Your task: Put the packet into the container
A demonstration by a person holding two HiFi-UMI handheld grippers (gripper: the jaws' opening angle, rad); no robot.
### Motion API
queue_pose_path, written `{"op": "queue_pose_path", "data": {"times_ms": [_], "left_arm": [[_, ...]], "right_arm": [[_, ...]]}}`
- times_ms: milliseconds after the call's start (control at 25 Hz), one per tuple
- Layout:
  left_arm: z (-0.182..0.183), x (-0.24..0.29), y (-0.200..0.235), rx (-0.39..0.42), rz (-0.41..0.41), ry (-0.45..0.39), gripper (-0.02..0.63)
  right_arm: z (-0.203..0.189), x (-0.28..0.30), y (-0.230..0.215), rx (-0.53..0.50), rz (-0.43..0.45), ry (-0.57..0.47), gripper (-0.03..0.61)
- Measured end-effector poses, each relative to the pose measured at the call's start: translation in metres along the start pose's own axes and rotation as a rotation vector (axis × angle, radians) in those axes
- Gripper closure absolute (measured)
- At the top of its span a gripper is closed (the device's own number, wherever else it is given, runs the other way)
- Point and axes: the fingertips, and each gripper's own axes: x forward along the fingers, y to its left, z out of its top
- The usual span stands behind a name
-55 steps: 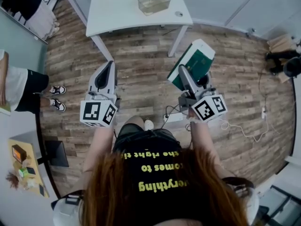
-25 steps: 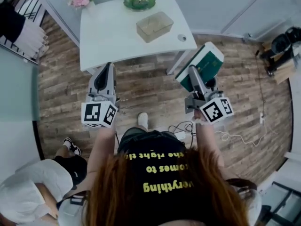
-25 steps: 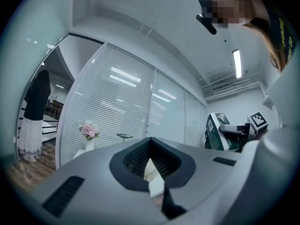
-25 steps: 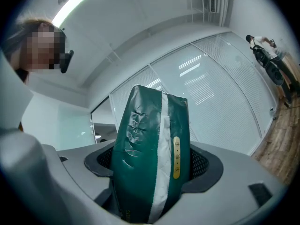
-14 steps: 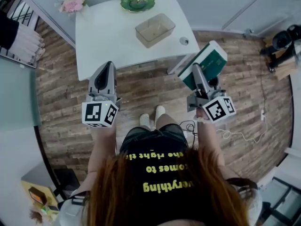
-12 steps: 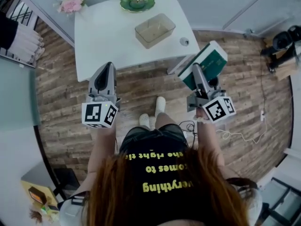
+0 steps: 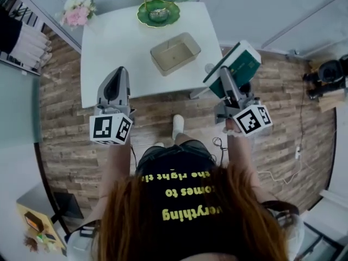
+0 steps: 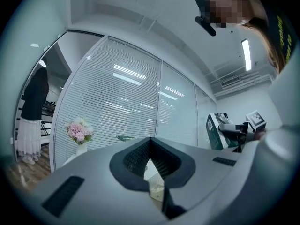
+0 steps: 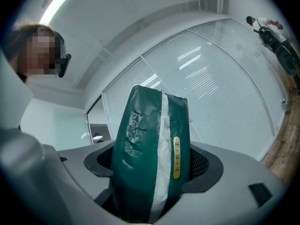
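The clear rectangular container (image 7: 175, 53) stands on the white table (image 7: 117, 39), ahead of me and between my two grippers. My right gripper (image 7: 225, 79) is shut on the green packet (image 7: 237, 64), which has a white stripe and sticks up out of the jaws (image 9: 150, 158). It hangs in the air off the table's right corner. My left gripper (image 7: 118, 78) is shut and holds nothing, hovering over the table's near edge. In the left gripper view, the packet (image 8: 216, 131) shows far right and a bit of the container (image 8: 157, 190) shows through the jaws.
Green glass plates (image 7: 158, 12) sit at the table's far side, and pink flowers (image 7: 76, 12) stand off its left corner. A person in a white skirt (image 7: 27, 39) stands at far left. Cables (image 7: 288, 159) lie on the wooden floor at right.
The table and container have come nearer, now lying between the grippers. Both grippers keep their pose, the right still shut on the packet. The person at lower left has gone from view.
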Motion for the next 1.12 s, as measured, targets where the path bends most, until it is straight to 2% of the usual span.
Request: {"op": "queue_pose_path", "data": {"times_ms": [240, 520, 880, 1120], "left_arm": [[0.002, 0.057, -0.011, 0.021, 0.054, -0.007, 0.612], [-0.007, 0.095, -0.015, 0.040, 0.117, 0.016, 0.612], [-0.016, 0.105, -0.009, 0.050, 0.165, 0.044, 0.612], [-0.018, 0.116, -0.001, 0.037, 0.159, 0.042, 0.612]], "right_arm": [[0.019, 0.051, -0.046, 0.012, 0.075, 0.027, 0.190], [0.014, 0.090, -0.089, 0.044, 0.123, 0.084, 0.190], [-0.008, 0.117, -0.095, 0.069, 0.175, 0.158, 0.190], [-0.025, 0.129, -0.097, 0.054, 0.197, 0.209, 0.190]]}}
